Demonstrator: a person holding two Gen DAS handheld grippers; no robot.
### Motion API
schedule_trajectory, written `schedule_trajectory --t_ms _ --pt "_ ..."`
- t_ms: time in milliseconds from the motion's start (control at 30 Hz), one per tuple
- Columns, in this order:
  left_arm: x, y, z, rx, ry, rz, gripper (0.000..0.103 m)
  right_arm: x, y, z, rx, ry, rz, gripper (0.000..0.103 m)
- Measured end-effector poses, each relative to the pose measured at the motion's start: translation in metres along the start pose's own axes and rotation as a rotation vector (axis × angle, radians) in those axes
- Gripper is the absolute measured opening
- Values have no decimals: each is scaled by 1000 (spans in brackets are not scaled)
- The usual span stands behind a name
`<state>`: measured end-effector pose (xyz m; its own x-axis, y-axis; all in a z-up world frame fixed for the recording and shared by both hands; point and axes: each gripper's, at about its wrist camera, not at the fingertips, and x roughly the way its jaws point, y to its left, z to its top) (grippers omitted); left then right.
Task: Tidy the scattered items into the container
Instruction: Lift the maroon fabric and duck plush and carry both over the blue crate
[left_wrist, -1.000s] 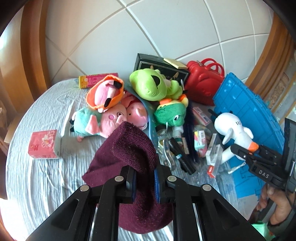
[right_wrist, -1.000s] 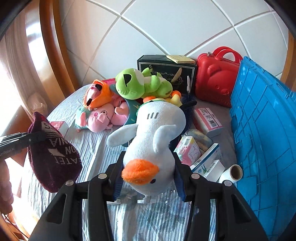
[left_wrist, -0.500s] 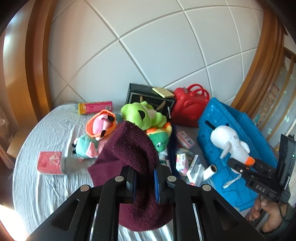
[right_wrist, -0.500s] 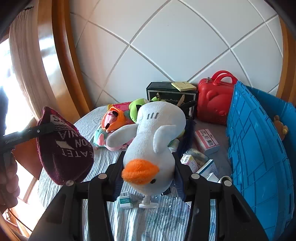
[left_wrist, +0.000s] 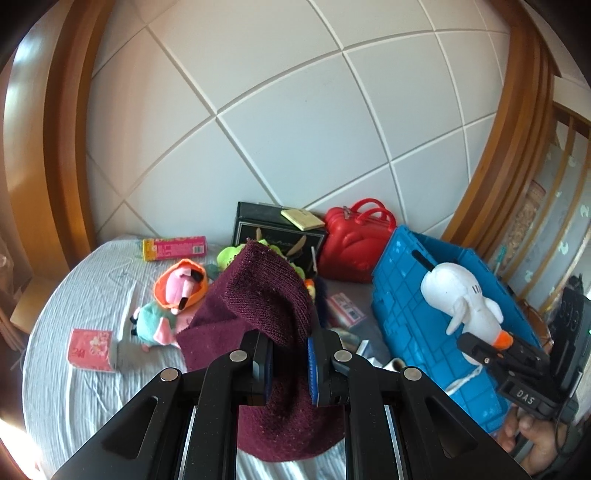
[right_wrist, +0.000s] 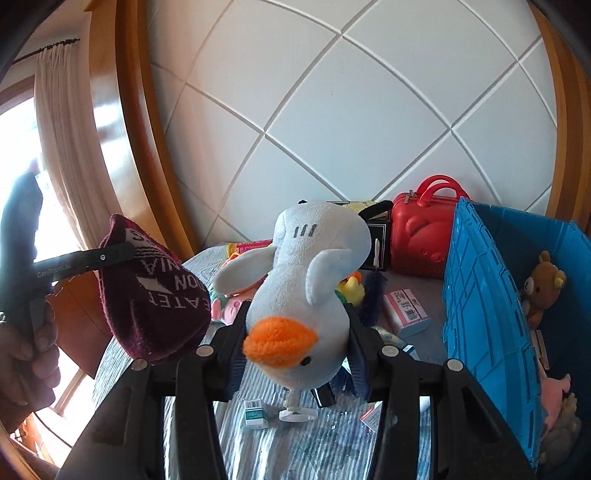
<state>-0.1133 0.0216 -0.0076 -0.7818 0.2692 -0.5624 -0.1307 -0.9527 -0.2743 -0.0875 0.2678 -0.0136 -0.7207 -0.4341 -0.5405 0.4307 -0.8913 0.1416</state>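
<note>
Aloft, maroon beanie (left_wrist: 266, 295) pinched, white duck plush (right_wrist: 306, 291) gripped

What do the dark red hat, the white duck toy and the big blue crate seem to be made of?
Dark red hat: knitted yarn, ribbed stitches, matte. White duck toy: soft plush, fuzzy nap, likely stuffed. Big blue crate: probably rigid moulded plastic, ribbed walls, slight sheen.

Maroon knit hat (left_wrist: 266, 295) with white lettering, white duck plush (right_wrist: 310, 280) with orange beak, blue crate (right_wrist: 491, 314)

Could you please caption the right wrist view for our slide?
Right gripper holds a white duck plush beside the blue crate.
</note>
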Motion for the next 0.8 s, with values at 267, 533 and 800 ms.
schedule_trajectory --t_ms 267,533,800 --pt "-3 -53 17 43 -31 -11 13 -26 -31 9 1 -53 17 45" --pt "1 -113 24 78 -48 -48 13 -50 -72 13 13 -89 21 45" --pt "18 -173 24 102 -25 -103 13 -77 -115 11 40 -118 -8 45"
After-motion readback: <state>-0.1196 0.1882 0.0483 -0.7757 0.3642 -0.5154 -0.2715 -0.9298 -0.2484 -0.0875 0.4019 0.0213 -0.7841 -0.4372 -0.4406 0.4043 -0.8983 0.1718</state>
